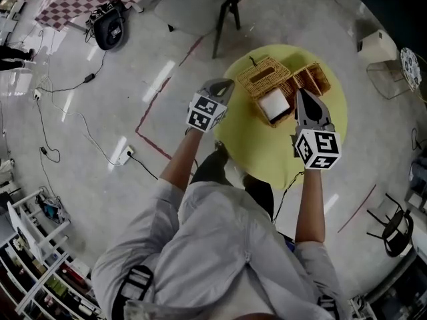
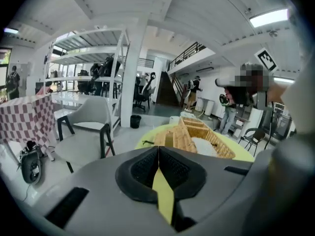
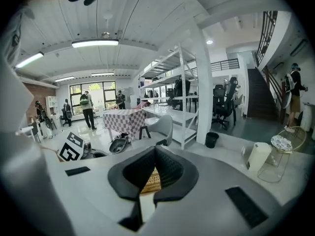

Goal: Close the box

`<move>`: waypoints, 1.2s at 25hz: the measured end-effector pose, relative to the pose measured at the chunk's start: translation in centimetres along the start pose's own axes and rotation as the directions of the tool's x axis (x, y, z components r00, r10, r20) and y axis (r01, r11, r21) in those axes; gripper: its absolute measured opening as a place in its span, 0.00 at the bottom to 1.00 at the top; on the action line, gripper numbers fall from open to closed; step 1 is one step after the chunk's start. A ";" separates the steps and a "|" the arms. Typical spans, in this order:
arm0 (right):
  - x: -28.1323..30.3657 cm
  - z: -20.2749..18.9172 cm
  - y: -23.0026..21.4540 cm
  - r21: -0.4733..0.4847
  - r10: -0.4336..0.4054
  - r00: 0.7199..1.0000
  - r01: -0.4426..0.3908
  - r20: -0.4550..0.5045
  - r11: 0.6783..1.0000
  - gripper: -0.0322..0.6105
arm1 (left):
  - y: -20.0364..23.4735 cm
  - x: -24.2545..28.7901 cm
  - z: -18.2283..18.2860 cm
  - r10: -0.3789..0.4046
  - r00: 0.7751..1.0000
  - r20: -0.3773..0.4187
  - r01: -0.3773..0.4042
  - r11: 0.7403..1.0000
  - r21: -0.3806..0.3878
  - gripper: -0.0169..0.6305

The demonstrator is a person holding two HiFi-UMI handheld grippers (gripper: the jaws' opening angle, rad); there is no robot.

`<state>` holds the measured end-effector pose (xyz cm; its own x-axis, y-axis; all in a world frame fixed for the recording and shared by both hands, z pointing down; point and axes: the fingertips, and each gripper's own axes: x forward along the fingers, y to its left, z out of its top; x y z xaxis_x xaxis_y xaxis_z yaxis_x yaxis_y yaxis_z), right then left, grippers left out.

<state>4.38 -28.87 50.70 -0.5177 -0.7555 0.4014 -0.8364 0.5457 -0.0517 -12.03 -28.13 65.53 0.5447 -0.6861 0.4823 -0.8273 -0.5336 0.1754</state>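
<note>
box (image 1: pixel 267 75) wicker, lid open, upper-centre frame on yellow round worktop (image 1: pixel 267 149); white item (image 1: pixel 275 104) inside | L claw (image 1: pixel 225 84) shut tight, empty, left of box, apart | R claw (image 1: pixel 301 93) shut tight, empty, at box right of white item, contact unclear | chair (image 1: pixel 193 9) top centre

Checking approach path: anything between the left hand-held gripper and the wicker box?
Nothing: only bare yellow table between left hand-held gripper and wicker box, per the head view.
</note>
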 end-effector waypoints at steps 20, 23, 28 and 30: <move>0.9 -5.7 -0.5 0.043 -0.050 0.996 0.054 -0.078 0.998 0.09 | 1.6 7.6 -8.7 -0.040 0.967 -0.253 0.042 0.999 0.004 0.07; 0.7 -5.9 -0.9 0.051 -0.060 0.995 0.064 -0.082 0.997 0.09 | 1.6 7.8 -8.3 -0.032 0.972 -0.231 0.036 0.999 0.012 0.07; 0.5 -6.3 -0.9 0.051 -0.062 0.994 0.067 -0.091 0.996 0.09 | 1.8 7.7 -7.9 -0.024 0.981 -0.191 0.024 1.000 -0.001 0.07; 0.6 -6.3 -0.9 0.050 -0.065 0.994 0.070 -0.093 0.996 0.09 | 2.2 7.5 -7.0 -0.021 0.988 -0.156 0.020 1.000 -0.010 0.07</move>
<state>5.98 -27.52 56.73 -0.4435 -0.7525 0.4870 -0.8785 0.4727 -0.0696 -10.69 -31.02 75.54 0.5339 -0.5892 0.6065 -0.8179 -0.5419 0.1936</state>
